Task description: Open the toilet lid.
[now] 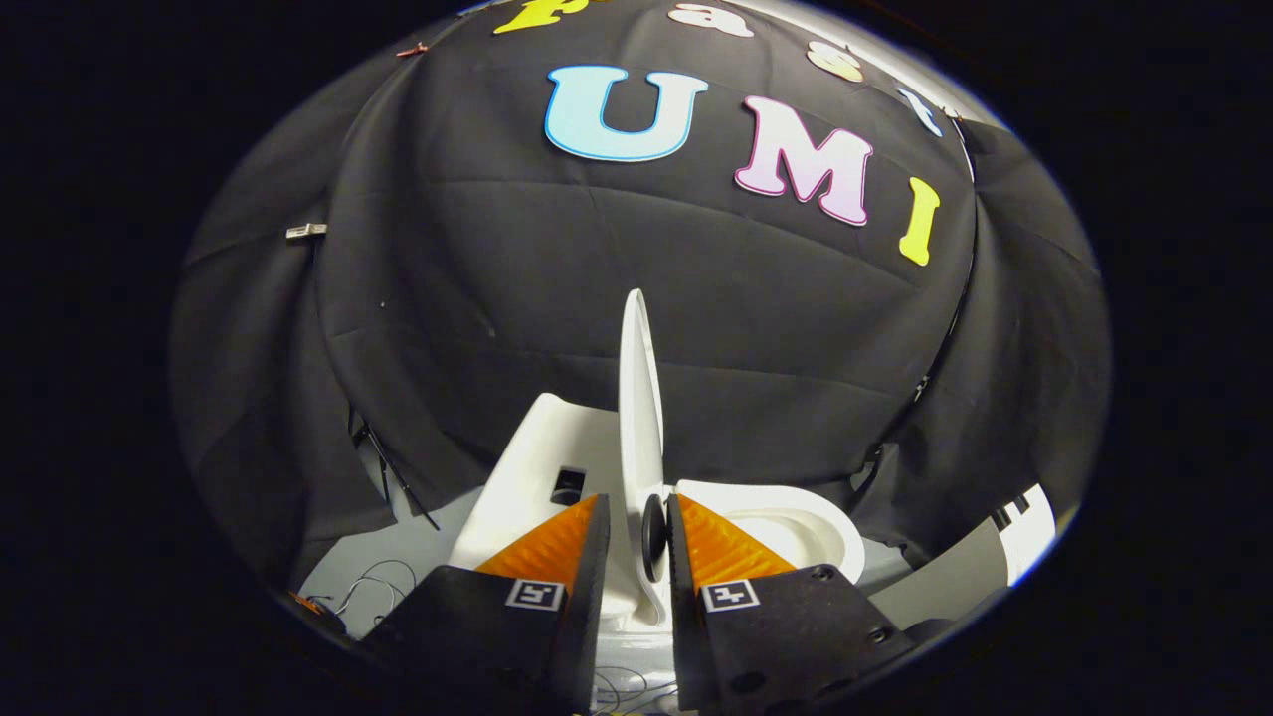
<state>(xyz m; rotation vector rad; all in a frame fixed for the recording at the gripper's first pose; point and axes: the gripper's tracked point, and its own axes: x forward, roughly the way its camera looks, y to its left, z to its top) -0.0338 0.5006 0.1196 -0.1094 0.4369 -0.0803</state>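
- The toilet lid [639, 398] stands edge-on between the two fingers of the gripper [636, 542]. Its thin white blade rises straight up and away from the fingertips, and its long axis runs upward, almost in line with the direction the fingers point.
- The fingers are drawn in narrow around the lid's lower edge. The left finger [557, 547] lies along one face. The right finger [711, 547] lies along the other, where a small round black bumper [653, 538] on the lid sits just against it. A sliver of white shows between the left finger and the lid, so I cannot tell whether both fingers actually press on it or merely bracket it.
- The lid looks raised to near upright. It tilts very slightly toward the left finger's side, where the white tank [542, 467] stands just beyond that finger.
- Beyond the right finger lies the open toilet seat [796, 522] with the bowl's pale hollow inside it, uncovered. Judged from that, the opening is nearly finished.
- The coming move turns on the lid's lean. If it has passed its balance point toward the tank, the fingers can spread and back straight out along their own line. If it has not, a small further push toward the tank's side is needed first.
- The lid is glossy white plastic, thin, smooth and rounded at its top tip. It looks rigid but slippery, so a loose hold could let it drop back over the bowl.
- Loose thin wires [368, 587] lie on the pale floor beside the left finger, clear of the lid.
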